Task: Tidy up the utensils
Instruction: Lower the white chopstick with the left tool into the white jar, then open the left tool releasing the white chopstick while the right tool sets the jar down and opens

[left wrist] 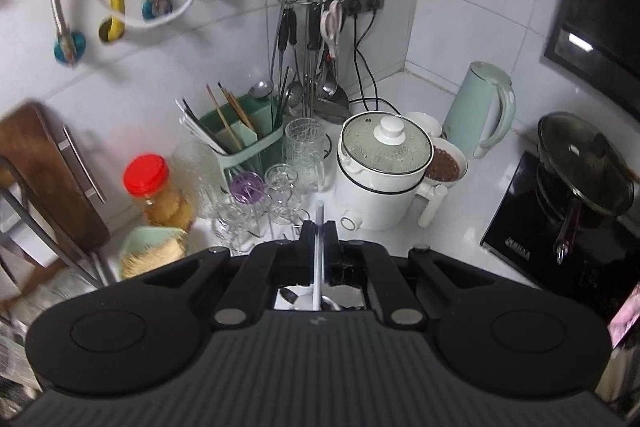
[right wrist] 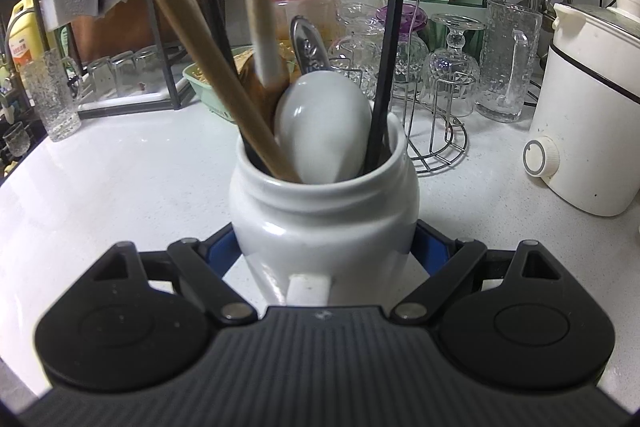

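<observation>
White speckled worktop (right wrist: 120, 163) in a tiled kitchen corner, cluttered. Right gripper (right wrist: 324, 251) clamped on a white ceramic jar (right wrist: 324, 211), fingers (right wrist: 434, 247) against both its sides; the jar stands on the worktop and holds a white spoon (right wrist: 324, 131), wooden handles and a black chopstick (right wrist: 390, 39). Left gripper (left wrist: 319, 239) jaws together, pinching a thin white stick-like utensil (left wrist: 319, 247), upright; what it is, can't tell. In the left wrist view: green utensil caddy (left wrist: 240, 139) with chopsticks at 11 o'clock of the gripper, hanging utensil rack (left wrist: 310, 67) at 12, white lidded cooker (left wrist: 380, 175) at 1, mint kettle (left wrist: 480, 107) further at 1, black induction hob (left wrist: 520, 227) with lidded pan at 3. Red-lidded jar (left wrist: 154, 187) and glasses on a wire stand (left wrist: 276, 195) at 10–11. Wall: white tiles, hoses, socket strip.
</observation>
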Tool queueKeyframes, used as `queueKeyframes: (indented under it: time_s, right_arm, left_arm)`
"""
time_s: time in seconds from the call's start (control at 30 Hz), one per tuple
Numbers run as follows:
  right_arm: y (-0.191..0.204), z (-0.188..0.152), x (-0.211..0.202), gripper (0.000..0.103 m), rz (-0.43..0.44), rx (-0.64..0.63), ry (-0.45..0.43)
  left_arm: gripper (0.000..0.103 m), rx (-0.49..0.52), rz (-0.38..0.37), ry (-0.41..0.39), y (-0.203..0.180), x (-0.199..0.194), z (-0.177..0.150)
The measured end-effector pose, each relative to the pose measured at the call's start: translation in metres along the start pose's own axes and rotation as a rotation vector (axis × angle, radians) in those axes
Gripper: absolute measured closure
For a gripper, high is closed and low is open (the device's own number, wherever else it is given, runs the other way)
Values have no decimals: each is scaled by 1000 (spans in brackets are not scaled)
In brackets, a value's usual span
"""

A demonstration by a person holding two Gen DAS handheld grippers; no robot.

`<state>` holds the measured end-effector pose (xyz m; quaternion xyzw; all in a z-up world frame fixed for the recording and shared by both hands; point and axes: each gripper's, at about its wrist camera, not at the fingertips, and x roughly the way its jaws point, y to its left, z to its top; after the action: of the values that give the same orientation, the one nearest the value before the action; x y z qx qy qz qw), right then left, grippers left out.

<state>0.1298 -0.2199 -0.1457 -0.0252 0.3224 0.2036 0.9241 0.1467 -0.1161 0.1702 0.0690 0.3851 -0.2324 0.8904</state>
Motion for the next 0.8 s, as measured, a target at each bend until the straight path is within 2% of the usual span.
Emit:
queueKeyframes:
  time_s: [0.23,0.57,0.7,0.8]
  right_arm:
    - [1,1,0,12,-1,1,4]
    - [2,2,0,12,-1,-2,13]
    - [2,2,1,12,1,-3,21]
    - [1,3,1,12,5,-3,31]
  left_arm:
    - [99,-58,-20,74,11,46,-24]
    - [98,-74,-53,178,8,96,-44]
    - [98,-93,-42,195,9,110,-53]
    - [98,-112,-25,180,11,112,-57]
